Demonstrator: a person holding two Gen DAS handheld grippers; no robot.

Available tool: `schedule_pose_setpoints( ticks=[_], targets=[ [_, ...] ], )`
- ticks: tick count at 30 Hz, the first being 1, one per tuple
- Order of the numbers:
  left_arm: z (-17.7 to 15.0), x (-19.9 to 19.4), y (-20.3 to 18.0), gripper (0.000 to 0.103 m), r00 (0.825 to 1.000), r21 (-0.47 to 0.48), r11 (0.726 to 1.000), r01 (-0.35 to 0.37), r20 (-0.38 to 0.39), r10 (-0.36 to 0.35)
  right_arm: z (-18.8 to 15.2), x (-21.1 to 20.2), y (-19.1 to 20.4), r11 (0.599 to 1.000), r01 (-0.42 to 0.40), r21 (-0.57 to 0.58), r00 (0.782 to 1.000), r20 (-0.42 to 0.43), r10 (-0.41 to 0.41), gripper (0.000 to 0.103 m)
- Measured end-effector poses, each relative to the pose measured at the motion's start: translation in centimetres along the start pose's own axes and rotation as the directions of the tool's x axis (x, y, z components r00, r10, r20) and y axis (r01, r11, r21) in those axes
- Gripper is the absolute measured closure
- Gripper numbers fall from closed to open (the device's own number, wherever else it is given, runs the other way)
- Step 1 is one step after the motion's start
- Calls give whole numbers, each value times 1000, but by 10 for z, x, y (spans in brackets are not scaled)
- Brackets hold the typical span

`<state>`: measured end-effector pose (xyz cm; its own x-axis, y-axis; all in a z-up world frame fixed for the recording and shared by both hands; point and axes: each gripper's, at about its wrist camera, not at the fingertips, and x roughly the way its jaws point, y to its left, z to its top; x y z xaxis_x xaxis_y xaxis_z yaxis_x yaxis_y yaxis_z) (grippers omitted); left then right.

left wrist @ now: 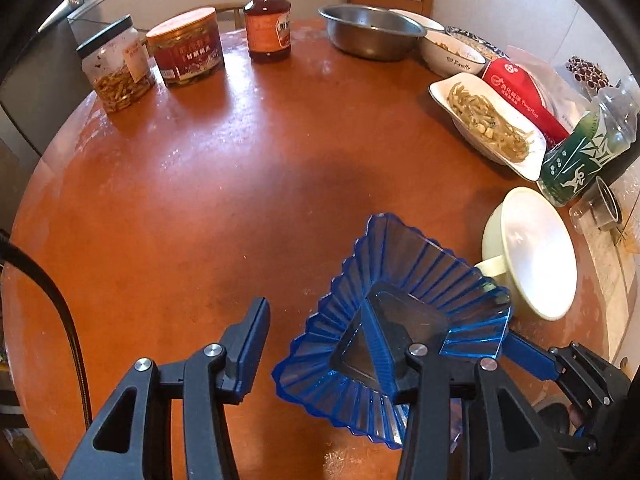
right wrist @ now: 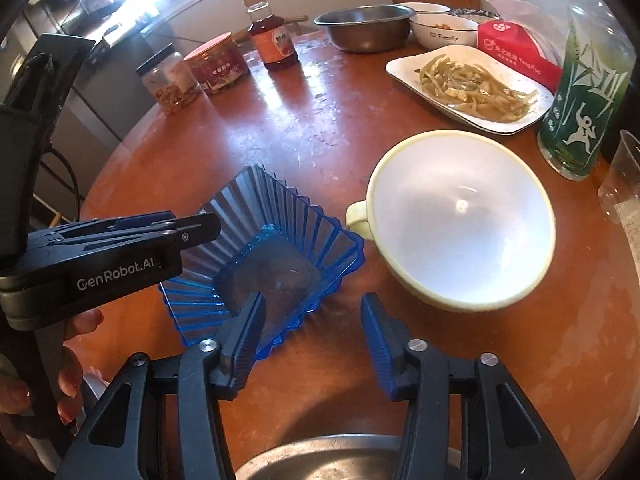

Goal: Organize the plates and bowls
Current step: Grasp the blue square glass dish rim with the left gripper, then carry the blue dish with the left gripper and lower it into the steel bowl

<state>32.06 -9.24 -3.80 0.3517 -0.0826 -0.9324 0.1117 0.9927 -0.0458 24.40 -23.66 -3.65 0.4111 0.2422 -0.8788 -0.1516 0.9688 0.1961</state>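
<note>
Two steel bowls, one blue dish, one cream bowl.

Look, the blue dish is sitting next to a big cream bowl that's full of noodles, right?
Not quite. The cream bowl beside the blue dish is empty, as the right wrist view shows. The noodle-like food is on the white plate farther back.

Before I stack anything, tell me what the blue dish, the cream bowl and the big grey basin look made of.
Blue dish: clear tinted plastic, possibly glass; see-through, ribbed, glossy.
Cream bowl: opaque plastic or melamine, it seems; smooth with a soft sheen and a moulded handle.
Grey basin: stainless steel, likely; brushed metallic grey with a thin rolled rim.
</note>
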Motion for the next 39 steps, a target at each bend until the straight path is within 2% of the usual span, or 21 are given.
schedule_pose_setpoints(
  ticks=[3, 6, 8, 11, 13, 20, 26, 39],
  targets=[
    [-2, 3, -1, 56, 1000, 1, 1000, 1, -5, -1, 0, 2, 3, 1000, -1, -18, 1000, -1, 1, 62],
    [-4, 6, 0, 66, 999, -13, 999, 30, -15, -30, 0, 3, 4, 1000, -13, -27, 1000, 0, 13, 68],
    [-5, 10, -1, 71, 999, -13, 1000, 17, -29, -17, 0, 3, 7, 999, -8, -51, 1000, 6, 9, 76],
    [-6, 10, 1, 76, 999, -25, 1000, 12, -35, -12, 1, 3, 8, 998, -6, -62, 1000, 7, 6, 79],
    [-9, 9, 5, 77, 999, -45, 999, 29, -39, -31, 0, 2, 8, 998, -3, -65, 1000, 12, 4, 80],
    [-24, -4, 8, 78, 999, -56, 998, 26, -30, -28, -1, -10, 8, 998, -45, -41, 998, 44, 47, 81],
    [-33, -35, 10, 78, 999, -70, 996, 45, 22, -44, -1, -30, 11, 996, -84, -40, 993, 80, 87, 81],
    [-56, -92, -2, 78, 991, -67, 996, 62, 123, -53, -12, -64, 17, 992, -104, -67, 984, 137, 112, 81]
  ],
)
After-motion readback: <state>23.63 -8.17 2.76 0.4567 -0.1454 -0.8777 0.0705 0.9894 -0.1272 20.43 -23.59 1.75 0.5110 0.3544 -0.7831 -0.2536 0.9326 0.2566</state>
